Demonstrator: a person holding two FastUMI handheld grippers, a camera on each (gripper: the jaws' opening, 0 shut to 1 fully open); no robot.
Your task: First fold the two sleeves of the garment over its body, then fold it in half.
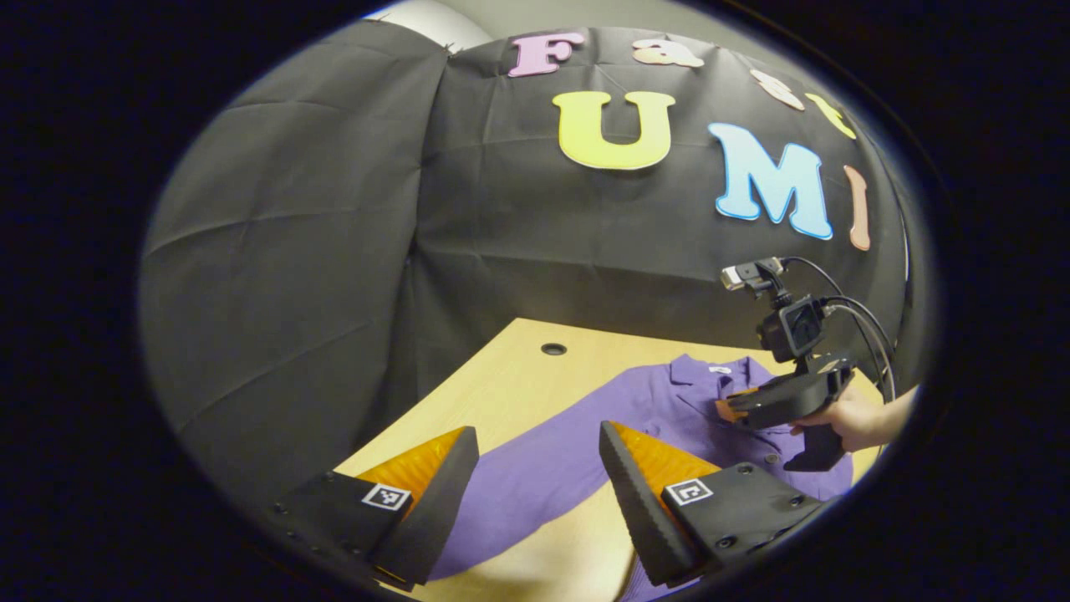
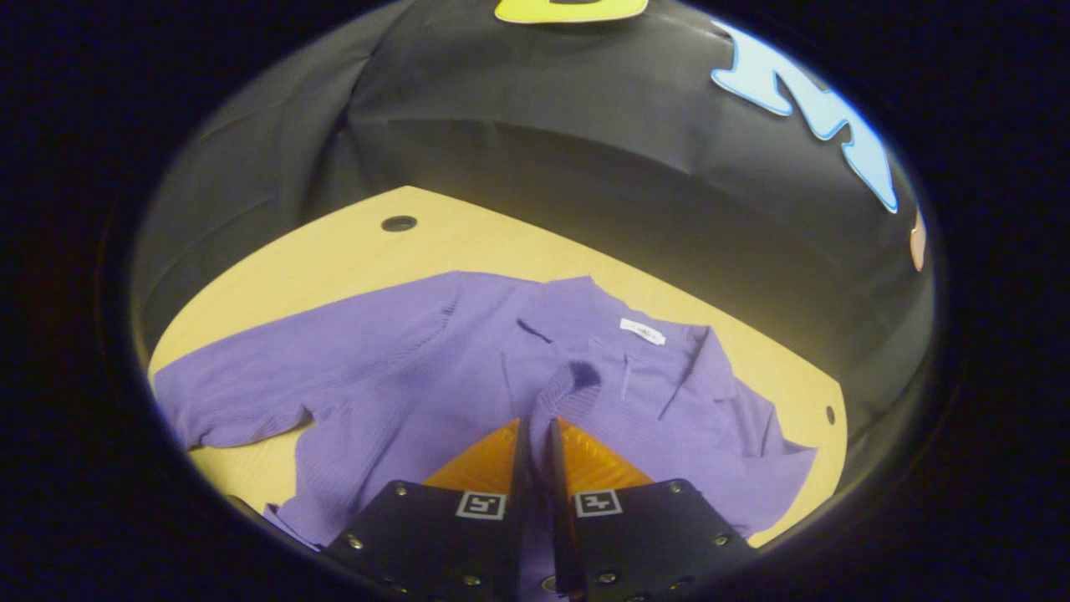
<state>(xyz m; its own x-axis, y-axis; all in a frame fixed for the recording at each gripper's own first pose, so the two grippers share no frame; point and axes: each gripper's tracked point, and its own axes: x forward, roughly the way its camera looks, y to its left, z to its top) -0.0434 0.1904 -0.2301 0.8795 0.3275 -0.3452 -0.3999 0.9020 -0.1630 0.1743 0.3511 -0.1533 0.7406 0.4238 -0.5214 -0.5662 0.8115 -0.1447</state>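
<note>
Garment [image 2: 435, 359] flat – collar [image 2: 585, 301] toward wall, sleeve [image 2: 242, 385] leftward.

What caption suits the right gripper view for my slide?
Right gripper pinches a sleeve cuff over the purple garment.

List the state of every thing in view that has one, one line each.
purple garment: lying on the table, not yet folded in half.
outstretched sleeve: flat on the table, unfolded.
other sleeve: lifted over the body, its cuff pinched.
right gripper: shut on the other sleeve.
left gripper: open, above the outstretched sleeve.
table: bearing the garment.
</note>
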